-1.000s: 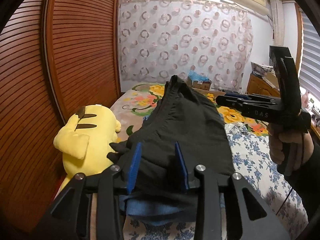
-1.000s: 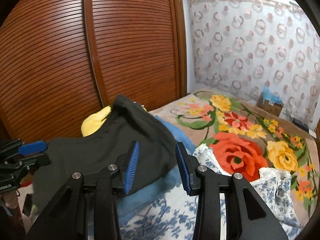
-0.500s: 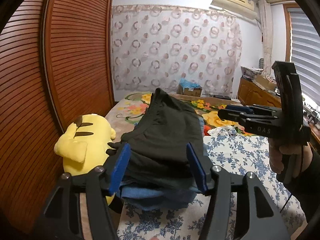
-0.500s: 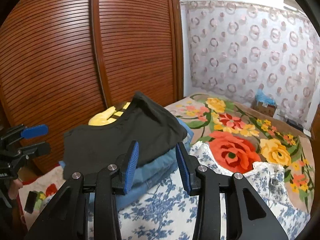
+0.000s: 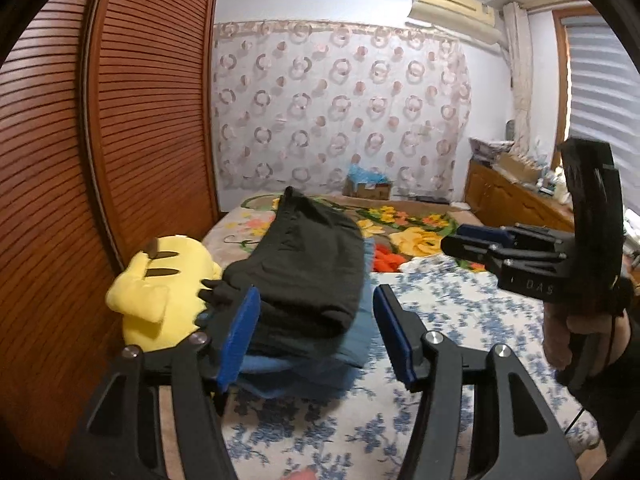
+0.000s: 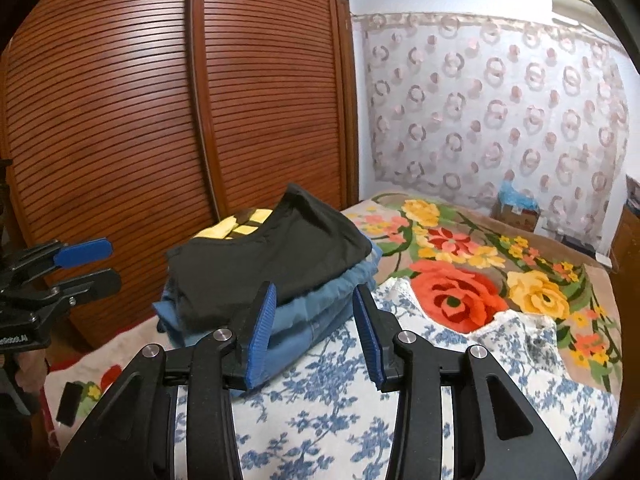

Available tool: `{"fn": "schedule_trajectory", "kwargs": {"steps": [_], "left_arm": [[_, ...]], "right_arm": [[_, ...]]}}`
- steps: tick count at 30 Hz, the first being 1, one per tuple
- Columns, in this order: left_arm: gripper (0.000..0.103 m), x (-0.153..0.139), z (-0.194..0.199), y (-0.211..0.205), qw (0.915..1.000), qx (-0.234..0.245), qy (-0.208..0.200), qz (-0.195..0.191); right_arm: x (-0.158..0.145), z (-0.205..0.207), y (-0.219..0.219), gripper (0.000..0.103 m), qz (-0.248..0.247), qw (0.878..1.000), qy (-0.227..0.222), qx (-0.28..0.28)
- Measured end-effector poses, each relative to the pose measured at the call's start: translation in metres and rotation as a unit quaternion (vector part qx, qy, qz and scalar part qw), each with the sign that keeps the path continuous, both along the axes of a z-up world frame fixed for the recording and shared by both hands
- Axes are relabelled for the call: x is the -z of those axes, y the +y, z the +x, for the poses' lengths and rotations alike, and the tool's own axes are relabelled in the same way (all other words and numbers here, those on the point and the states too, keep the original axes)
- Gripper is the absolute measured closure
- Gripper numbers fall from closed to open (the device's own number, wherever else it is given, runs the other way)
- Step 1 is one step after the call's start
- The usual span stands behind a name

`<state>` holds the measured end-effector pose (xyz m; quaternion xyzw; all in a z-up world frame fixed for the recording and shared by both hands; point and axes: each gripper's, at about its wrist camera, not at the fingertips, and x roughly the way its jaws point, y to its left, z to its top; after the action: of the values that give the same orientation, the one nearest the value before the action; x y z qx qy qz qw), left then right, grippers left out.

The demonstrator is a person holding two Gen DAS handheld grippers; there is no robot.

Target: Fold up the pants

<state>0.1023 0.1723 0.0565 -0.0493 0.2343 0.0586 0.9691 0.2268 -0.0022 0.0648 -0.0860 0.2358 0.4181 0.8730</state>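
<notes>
the folded black pants [image 6: 276,256] sit atop blue jeans [image 6: 320,312] on the bed [image 6: 400,432], both tongs [image 5: 316,336] [image 6: 314,334] spread and empty, so a careless brush could topple the loose stack.

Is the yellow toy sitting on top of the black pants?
No, the yellow toy lies beside the pile, while the black pants rest on folded blue clothes.

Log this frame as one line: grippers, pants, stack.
left gripper: open, empty | right gripper: open, empty | black pants: folded, on top of blue clothes | bed: holds the stack
</notes>
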Motion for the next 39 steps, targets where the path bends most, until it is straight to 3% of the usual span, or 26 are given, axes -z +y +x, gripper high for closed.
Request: {"fn": "schedule_trajectory", "kwargs": {"steps": [11, 24, 39], "left_arm": [[0.044, 0.010, -0.004, -0.025, 0.9996, 0.025, 0.009, -0.002], [0.044, 0.024, -0.002, -0.075, 0.9971, 0.069, 0.030, 0.006], [0.044, 0.034, -0.003, -0.155, 0.9914, 0.125, 0.039, 0.010]], "right_arm": [[0.010, -0.032, -0.042, 0.057, 0.001, 0.998, 0.004, 0.055], [0.026, -0.057, -0.107, 0.025, 0.004, 0.991, 0.017, 0.134], [0.038, -0.101, -0.194, 0.024, -0.009, 0.970, 0.005, 0.243]]}}
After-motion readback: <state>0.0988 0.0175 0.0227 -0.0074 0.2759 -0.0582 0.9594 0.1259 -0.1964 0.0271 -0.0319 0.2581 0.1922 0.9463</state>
